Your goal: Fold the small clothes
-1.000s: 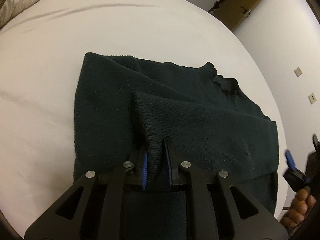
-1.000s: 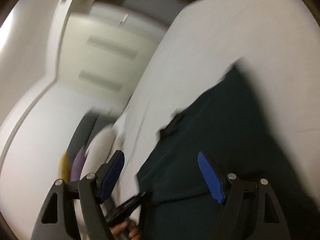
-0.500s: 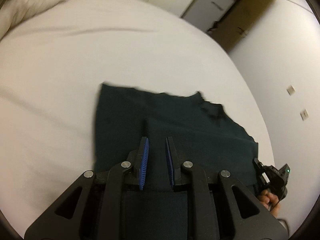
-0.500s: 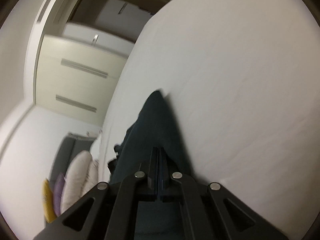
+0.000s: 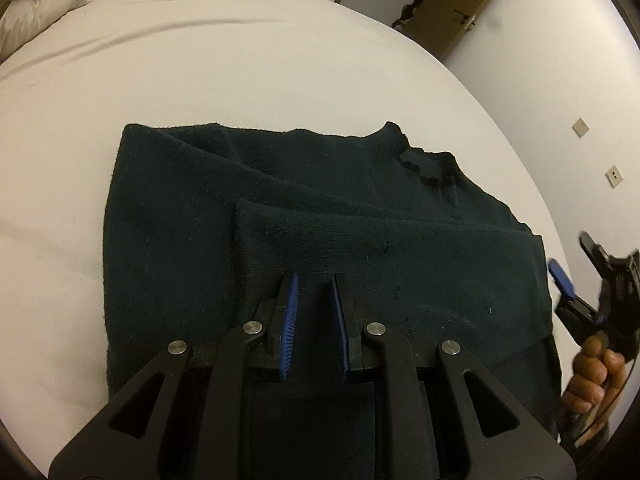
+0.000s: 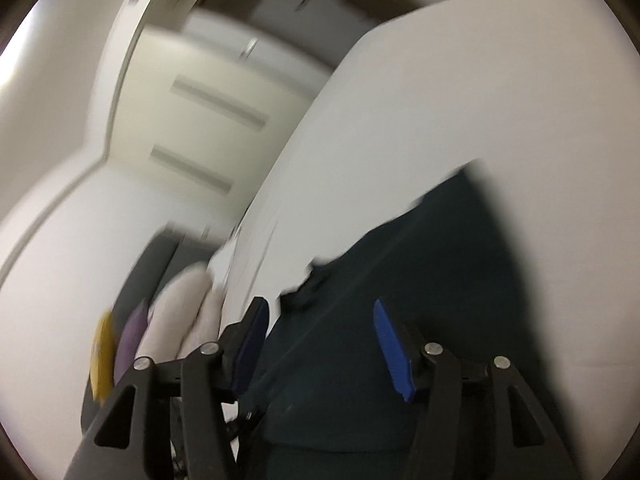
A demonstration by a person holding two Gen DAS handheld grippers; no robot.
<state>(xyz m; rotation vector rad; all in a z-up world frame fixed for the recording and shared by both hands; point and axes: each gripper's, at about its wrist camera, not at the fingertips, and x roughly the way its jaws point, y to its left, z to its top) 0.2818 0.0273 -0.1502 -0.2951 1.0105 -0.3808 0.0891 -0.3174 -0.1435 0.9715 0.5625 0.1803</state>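
Bedroom: white bed sheet (image 5: 240, 72) fills most of the left wrist view, pale wall behind it with a brown door (image 5: 452, 4) at top right and two wall sockets (image 5: 596, 152) on the right. White pillows (image 5: 36, 4) bunched at the far left corner of the bed.

Dark green knit sweater (image 5: 320, 216) lies flat on the sheet, partly folded. Long axis runs left to right across the view; the collar (image 5: 428, 164) sits on the far edge, right of centre, so the neck points away from the camera. One layer is folded over the body, its straight edge starting mid-left and running to the right side. Near hem runs under the gripper frame.

Left gripper (image 5: 314, 312): jaws narrow, blue pads apart with a small gap, sweater fabric visible through the gap underneath. Can't tell whether anything is pinched; pads look clear of the cloth.

Far right: right gripper (image 5: 576, 280) just off the sweater's right edge, held by a hand (image 5: 588, 380).

Right wrist view is motion-blurred. Pillows (image 6: 176, 320) plus a purple and a yellow cushion (image 6: 102, 356) at left, cream wardrobe doors (image 6: 208, 120) behind. Right gripper (image 6: 316, 344) jaws opening, moderately wide; sweater (image 6: 400, 300) lies below and between them, pads not pressing on it.
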